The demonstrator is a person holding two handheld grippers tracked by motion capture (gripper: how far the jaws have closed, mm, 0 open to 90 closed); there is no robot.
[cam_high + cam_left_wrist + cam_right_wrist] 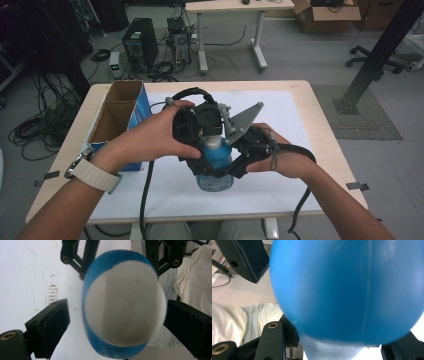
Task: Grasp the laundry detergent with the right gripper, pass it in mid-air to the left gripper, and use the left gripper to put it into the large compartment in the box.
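A blue bottle (215, 167) with a white cap (213, 142) is held upright over the white sheet, between both hands. My right gripper (222, 170) comes in from the right and is shut on the bottle's blue body (347, 290), which bulges between its jaws (337, 347). My left gripper (207, 135) comes in from the left at the cap's height. In the left gripper view the white cap (125, 307) sits between the jaws of my left gripper (120, 322). The left pad (53, 322) stands clear of the cap, and the right pad (186, 322) is at its edge.
An open blue cardboard box (120, 107) with two compartments stands at the table's left edge. A white sheet (285, 110) covers the tabletop. Beyond the table are a computer tower (140, 42), cables and a desk (230, 7).
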